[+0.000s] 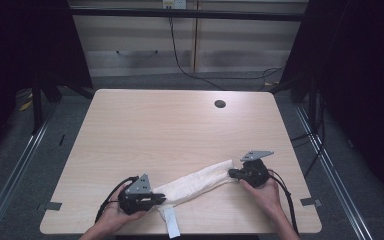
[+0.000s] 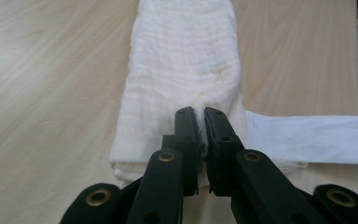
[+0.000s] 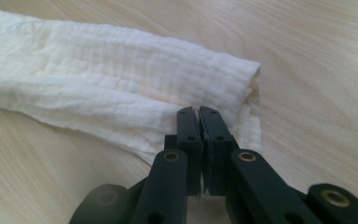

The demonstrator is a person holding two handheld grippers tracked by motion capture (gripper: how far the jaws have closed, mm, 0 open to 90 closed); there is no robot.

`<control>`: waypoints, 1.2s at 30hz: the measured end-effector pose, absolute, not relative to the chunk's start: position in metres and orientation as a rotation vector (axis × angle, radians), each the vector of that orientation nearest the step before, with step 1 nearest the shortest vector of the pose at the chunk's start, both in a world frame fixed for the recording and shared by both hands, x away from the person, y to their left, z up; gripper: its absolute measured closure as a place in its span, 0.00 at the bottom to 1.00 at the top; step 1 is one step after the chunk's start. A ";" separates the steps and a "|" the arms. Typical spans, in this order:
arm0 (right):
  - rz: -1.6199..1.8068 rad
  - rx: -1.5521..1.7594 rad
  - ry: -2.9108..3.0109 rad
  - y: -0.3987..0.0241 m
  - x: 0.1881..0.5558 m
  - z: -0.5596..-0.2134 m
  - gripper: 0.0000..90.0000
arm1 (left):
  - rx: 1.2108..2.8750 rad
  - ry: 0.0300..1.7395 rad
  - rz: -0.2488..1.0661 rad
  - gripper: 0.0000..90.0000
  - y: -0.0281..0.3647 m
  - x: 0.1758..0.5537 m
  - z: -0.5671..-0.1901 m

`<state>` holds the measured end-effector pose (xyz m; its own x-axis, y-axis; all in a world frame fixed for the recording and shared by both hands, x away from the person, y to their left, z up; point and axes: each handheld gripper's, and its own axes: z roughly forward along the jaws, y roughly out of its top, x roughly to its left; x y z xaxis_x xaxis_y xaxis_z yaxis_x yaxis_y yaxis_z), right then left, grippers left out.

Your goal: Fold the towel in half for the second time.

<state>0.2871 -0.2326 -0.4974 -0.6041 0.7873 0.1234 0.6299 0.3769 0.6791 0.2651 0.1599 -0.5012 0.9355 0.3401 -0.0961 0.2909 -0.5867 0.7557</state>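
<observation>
Cloth (image 1: 200, 182), folded into a long white strip, lies across the table's (image 1: 155, 130) near edge; left gripper (image 1: 156, 199) and right gripper (image 1: 232, 173) each pinch one end, jaws clamped tight.

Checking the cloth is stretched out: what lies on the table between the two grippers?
In the high view, the folded white cloth spans from left gripper to right gripper, each shut on an end.

A white, crinkled cloth (image 1: 200, 181) folded into a long narrow band lies slantwise on the desk (image 1: 170, 130) near its front edge, with a smooth white label strip (image 1: 170, 221) sticking out from its near-left end.
</observation>
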 end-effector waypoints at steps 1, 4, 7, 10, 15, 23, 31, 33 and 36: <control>1.047 1.269 2.412 -0.232 0.287 -0.498 0.97 | 2.231 0.457 0.082 0.94 0.161 0.269 -0.501; 1.060 1.275 2.400 -0.231 0.288 -0.499 0.97 | 2.220 0.488 0.128 0.94 0.164 0.281 -0.503; 1.076 1.298 2.396 -0.231 0.289 -0.499 0.97 | 2.250 0.520 0.192 0.94 0.164 0.297 -0.501; 1.069 1.295 2.393 -0.228 0.290 -0.499 0.97 | 2.253 0.559 0.222 0.94 0.163 0.312 -0.500; 1.085 1.277 2.393 -0.226 0.292 -0.500 0.97 | 2.198 0.594 0.211 0.93 0.167 0.320 -0.504; 1.102 1.228 2.401 -0.225 0.288 -0.498 0.89 | 2.156 0.582 0.133 0.84 0.171 0.308 -0.498; 1.156 1.217 2.390 -0.229 0.279 -0.491 0.83 | 2.021 0.570 0.026 0.75 0.182 0.300 -0.483; 1.190 1.217 2.373 -0.232 0.274 -0.485 0.82 | 1.982 0.599 0.043 0.74 0.187 0.301 -0.476; 1.243 1.210 2.329 -0.238 0.270 -0.476 0.81 | 1.965 0.654 0.076 0.73 0.193 0.306 -0.474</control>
